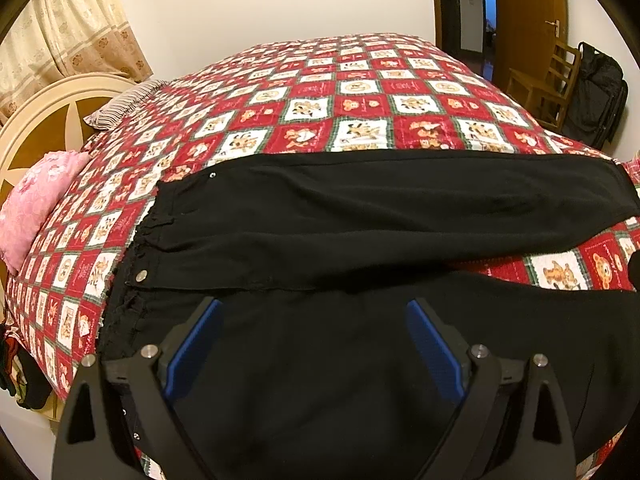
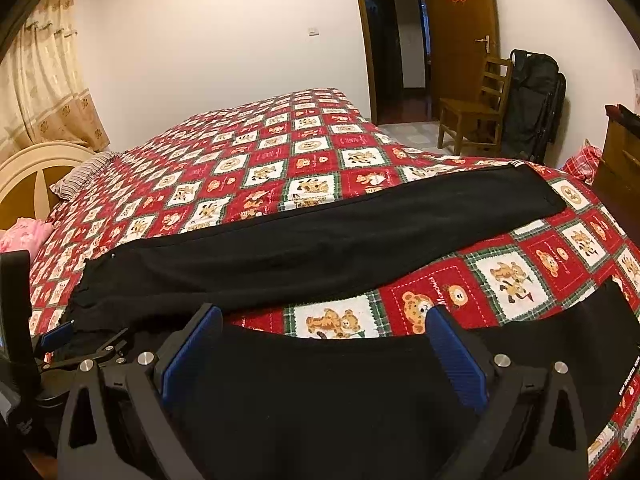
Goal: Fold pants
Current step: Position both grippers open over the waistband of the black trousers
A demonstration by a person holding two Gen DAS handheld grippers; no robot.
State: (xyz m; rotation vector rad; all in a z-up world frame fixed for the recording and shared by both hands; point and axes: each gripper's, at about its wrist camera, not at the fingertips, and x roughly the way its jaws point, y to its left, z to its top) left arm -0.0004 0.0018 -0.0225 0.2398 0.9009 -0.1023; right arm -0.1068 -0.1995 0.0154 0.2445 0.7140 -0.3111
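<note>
black pants (image 1: 360, 208) flat | left claw (image 1: 314, 308) apart | right claw (image 2: 324, 316) apart | labels unreadable

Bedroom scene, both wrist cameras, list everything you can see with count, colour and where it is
pants: one, black, spread across the bed's near edge, legs apart
bedspread: one, red and white bear check, covering the bed
pillow: one, pink, by the headboard
striped pillow: one, farther back
headboard: one, cream and brown
curtain: beige, back left
chair: one, wooden, beside the door
door: one, brown, open
bag: one, black, behind the chair
left gripper: fingers open over the waist
right gripper: fingers open over the near leg
</note>
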